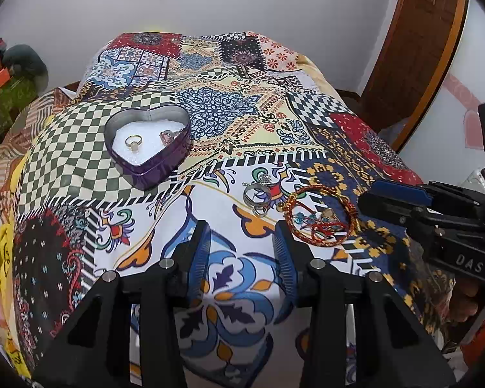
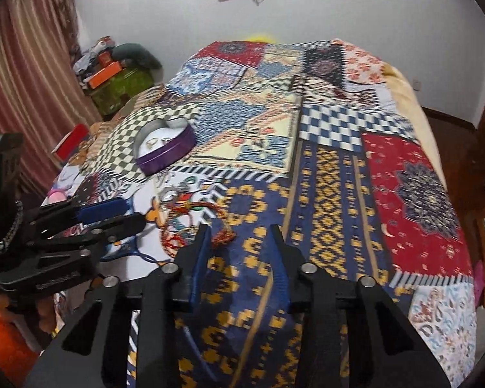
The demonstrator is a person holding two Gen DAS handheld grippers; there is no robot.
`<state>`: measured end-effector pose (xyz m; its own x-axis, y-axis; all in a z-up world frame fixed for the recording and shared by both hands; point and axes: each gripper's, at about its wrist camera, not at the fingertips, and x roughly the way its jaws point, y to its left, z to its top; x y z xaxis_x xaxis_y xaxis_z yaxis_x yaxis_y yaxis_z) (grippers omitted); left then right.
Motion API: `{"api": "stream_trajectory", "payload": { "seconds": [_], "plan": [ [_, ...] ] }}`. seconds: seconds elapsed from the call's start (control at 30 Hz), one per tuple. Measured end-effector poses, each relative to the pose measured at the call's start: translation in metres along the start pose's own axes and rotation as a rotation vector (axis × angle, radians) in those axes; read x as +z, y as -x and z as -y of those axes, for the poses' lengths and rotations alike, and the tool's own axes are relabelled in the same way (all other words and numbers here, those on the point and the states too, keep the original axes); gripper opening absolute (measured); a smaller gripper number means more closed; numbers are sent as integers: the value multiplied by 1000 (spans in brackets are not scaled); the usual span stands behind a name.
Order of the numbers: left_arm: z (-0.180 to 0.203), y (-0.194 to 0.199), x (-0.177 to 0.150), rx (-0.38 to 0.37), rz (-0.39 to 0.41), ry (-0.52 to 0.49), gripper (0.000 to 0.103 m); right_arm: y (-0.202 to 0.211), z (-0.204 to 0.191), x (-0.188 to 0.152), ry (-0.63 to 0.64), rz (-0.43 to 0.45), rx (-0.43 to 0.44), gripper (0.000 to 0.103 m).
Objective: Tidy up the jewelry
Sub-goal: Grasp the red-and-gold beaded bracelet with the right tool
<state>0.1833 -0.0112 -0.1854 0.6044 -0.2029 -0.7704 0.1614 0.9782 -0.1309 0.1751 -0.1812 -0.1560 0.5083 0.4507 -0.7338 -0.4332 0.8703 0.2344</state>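
Note:
A purple heart-shaped tin (image 1: 152, 165) with a white lining sits on the patchwork bedspread (image 1: 229, 119). It holds a gold ring (image 1: 133, 142) and a pink-stone ring (image 1: 168, 135). Silver rings (image 1: 257, 195) and a red-gold bangle with charms (image 1: 321, 216) lie on the cloth ahead and right of my left gripper (image 1: 242, 245), which is open and empty. My right gripper (image 2: 241, 242) is open and empty, just right of the bangle (image 2: 195, 226); it shows at the right of the left wrist view (image 1: 401, 200). The tin (image 2: 165, 148) lies far left.
The bed fills both views. A wooden door (image 1: 414, 48) stands at the right. Boxes and clutter (image 2: 113, 74) and a striped curtain (image 2: 26, 64) are at the left by the wall. A red box (image 2: 71, 142) lies at the bed's left edge.

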Motion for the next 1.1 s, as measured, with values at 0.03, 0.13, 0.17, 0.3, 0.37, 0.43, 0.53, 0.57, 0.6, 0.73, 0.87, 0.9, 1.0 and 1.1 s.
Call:
{"api": "stream_trajectory", "payload": {
  "seconds": [0.03,0.13,0.17,0.3,0.37,0.43,0.53,0.57,0.6,0.73,0.87,0.9,1.0,1.1],
  "plan": [
    [0,-2,1,0,0,-5,41,-3,-1,1,4,-5,9,28],
    [2,-6,4,-5,0,-19,41,-12,-3,3,10,-30,30,21],
    [3,-8,6,-7,0,-25,41,-16,-4,3,13,-40,28,17],
    [7,-15,11,-9,4,-51,41,-24,-2,5,29,-49,21,15],
    [7,-18,14,-12,5,-56,41,-26,-2,6,44,-50,18,13],
    [7,-20,17,-21,7,-50,40,-27,-3,8,63,-49,10,12],
    [6,-23,20,-35,10,-37,36,-29,-4,10,93,-49,0,9],
    [6,-24,21,-37,10,-34,34,-30,-5,10,104,-48,-4,8],
    [5,-26,22,-39,10,-33,30,-30,-5,10,111,-46,-8,7],
    [4,-28,22,-41,11,-28,21,-29,-4,11,118,-38,-15,5],
    [5,-24,21,-41,26,-31,21,-25,-5,13,117,-23,-24,5],
    [5,-22,20,-39,30,-31,21,-23,-5,14,115,-19,-22,5],
    [4,-14,19,-39,46,-29,21,-17,-6,18,113,0,-22,5],
    [3,-4,18,-39,67,-24,21,-7,-8,23,114,28,-24,5]
  ]
}}
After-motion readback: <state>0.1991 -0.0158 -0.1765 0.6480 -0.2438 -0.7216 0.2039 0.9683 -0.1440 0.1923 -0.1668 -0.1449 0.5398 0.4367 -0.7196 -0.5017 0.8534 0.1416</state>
